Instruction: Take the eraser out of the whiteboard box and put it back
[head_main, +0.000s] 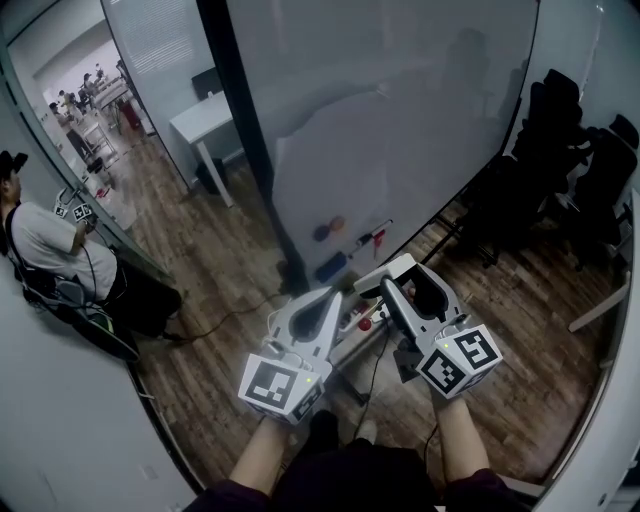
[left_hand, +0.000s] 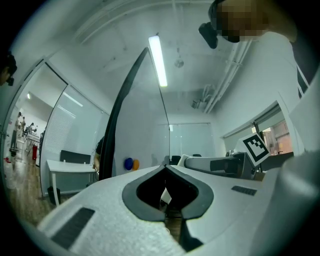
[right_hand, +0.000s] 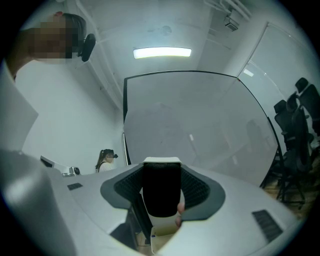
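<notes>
Eraser (right_hand: 160, 195), one only, sits clamped in the right gripper (head_main: 405, 283).

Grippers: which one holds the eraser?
The right gripper: the eraser, black face and white back, is clamped between its jaws. The left gripper has its jaws together with nothing between them.

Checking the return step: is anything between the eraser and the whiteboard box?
Nothing visible is. The right gripper holds the eraser in its tongs just above the box. The left gripper hangs beside the box, its tongs together, not across the path.
</notes>
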